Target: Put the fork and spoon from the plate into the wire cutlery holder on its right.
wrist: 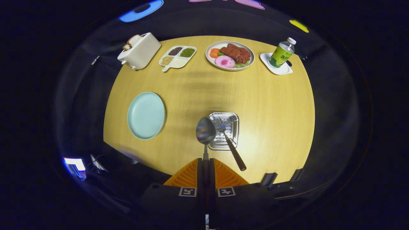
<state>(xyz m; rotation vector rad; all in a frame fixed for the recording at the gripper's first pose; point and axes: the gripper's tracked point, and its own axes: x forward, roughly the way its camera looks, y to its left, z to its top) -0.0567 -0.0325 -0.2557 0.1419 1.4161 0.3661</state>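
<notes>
My gripper [205, 159] is shut on the spoon [205, 131], pinching its handle; the bowl sticks up ahead of the fingertips, high above the table. Just right of the spoon bowl and below it stands the metal cutlery holder [235, 115], seen from above. The fork [231, 145] leans in the holder, tines down inside, its dark handle slanting out toward me and to the right. The pale green plate [146, 115] lies to the left of the holder with nothing on it.
At the far side of the round wooden table [271, 105] stand a white toaster [139, 51] with bread, a divided dish of beans [177, 56], a plate of food [229, 55], and a green bottle [282, 53] on a white coaster.
</notes>
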